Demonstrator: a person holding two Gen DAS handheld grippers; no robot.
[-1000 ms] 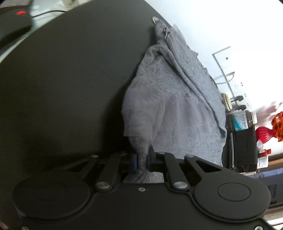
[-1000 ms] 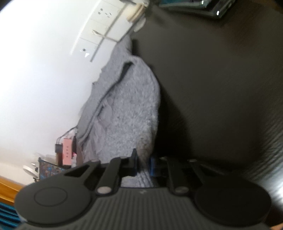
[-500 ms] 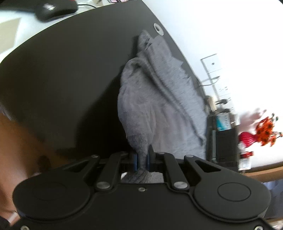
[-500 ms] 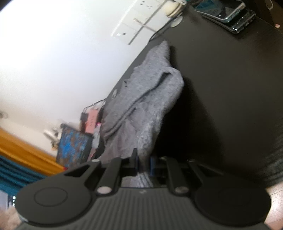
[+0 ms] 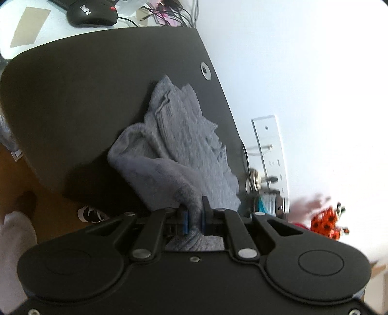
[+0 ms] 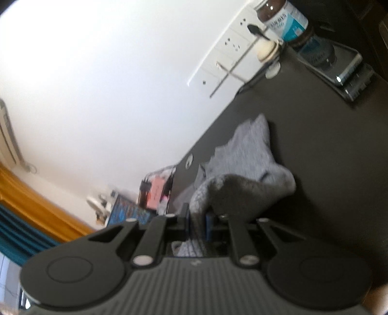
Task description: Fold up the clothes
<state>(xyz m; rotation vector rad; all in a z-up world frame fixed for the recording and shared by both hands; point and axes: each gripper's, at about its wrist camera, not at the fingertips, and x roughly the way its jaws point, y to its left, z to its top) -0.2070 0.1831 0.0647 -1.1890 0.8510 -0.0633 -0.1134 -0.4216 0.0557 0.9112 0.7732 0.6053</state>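
Observation:
A grey knitted garment [image 5: 179, 147] hangs in folds over the black table [image 5: 84, 97]; its far end still rests on the tabletop near the wall. My left gripper [image 5: 194, 213] is shut on one edge of it, cloth bunched between the blue pads. In the right wrist view the same grey garment [image 6: 245, 164] droops from my right gripper [image 6: 197, 219], which is shut on another edge. Both grippers hold their cloth above the table, and the garment sags between them.
A black mouse [image 5: 92, 13] and cables lie on a white desk beyond the table. A wall socket strip [image 6: 225, 53], a labelled jar [image 6: 286, 21], a phone stack [image 6: 344, 72] and a red ornament [image 5: 325, 223] crowd the wall side. Wooden floor [image 5: 14, 179] shows below.
Both grippers have risen and rolled with the garment in them. The cloth has come up off the table and looks smaller and more bunched; more of the room and floor shows.

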